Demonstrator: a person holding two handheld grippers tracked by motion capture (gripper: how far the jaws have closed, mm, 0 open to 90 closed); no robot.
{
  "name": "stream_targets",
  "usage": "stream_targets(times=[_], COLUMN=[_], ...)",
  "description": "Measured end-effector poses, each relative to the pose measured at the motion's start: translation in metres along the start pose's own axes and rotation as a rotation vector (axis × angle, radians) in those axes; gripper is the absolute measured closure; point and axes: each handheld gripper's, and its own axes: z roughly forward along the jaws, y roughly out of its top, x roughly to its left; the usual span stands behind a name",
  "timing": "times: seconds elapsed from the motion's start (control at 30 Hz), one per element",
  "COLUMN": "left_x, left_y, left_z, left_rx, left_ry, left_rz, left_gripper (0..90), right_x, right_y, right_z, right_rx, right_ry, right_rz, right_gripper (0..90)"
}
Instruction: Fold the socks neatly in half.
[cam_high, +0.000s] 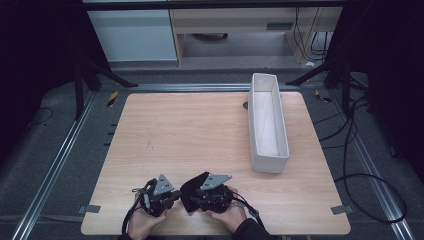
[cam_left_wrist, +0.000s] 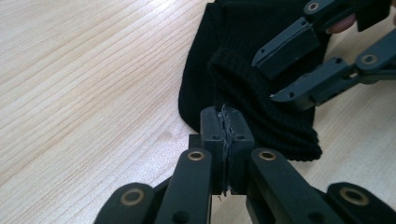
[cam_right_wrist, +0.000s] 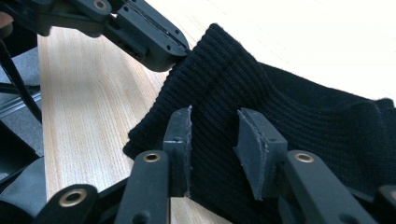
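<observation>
A black knitted sock (cam_high: 191, 192) is seen lying on the wooden table (cam_high: 200, 135) near its front edge, between the two hand-held grippers. The left gripper (cam_high: 172, 196) is held in the person's left hand (cam_high: 145, 222) just left of the sock; in the left gripper view its jaws are pressed together on the edge of the ribbed cuff (cam_left_wrist: 261, 116), where a thin fold of fabric is pinched between the pads. The right gripper (cam_high: 196, 200) is held in the right hand (cam_high: 231, 216), over the sock. In the right gripper view its jaws are seen parted, with the ribbed knit (cam_right_wrist: 224, 93) lying below and between them; contact of the pads with the fabric cannot be confirmed. The left gripper (cam_right_wrist: 180, 49) is noted at the upper left of that view, its tip at the cuff edge. A long white open-topped box (cam_high: 267, 122) is placed on the right part of the table, well apart from the sock. Cables (cam_high: 350, 150) are seen on the floor to the right.
</observation>
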Motion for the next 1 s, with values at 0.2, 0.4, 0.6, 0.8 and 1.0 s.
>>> stream_targets(times=[0.2,0.4,0.6,0.8,1.0], left_x=[0.001,0.001,0.003,0.006,0.016], left_y=[-0.001,-0.003,-0.004,-0.001,0.010], left_z=[0.001,0.003,0.003,-0.001,0.000], left_rx=[-0.003,0.004,0.008,-0.017,-0.037], left_ry=[-0.001,-0.001,-0.004,-0.012,0.000], left_rz=[-0.013,-0.027,-0.032,-0.046,-0.071], left_gripper=[87.7,87.6,87.6,87.6,87.6], right_x=[0.007,0.020,0.023,0.019,0.015], right_y=[0.002,-0.002,-0.005,0.000,0.005], right_z=[-0.011,-0.009,-0.001,-0.013,-0.023], right_rx=[-0.079,-0.074,-0.041,-0.075,-0.105], right_ry=[0.011,0.047,0.072,0.074,0.061], right_rz=[0.007,0.002,-0.001,-0.004,-0.026], right_gripper=[57.1,56.7,79.1,86.7,87.2])
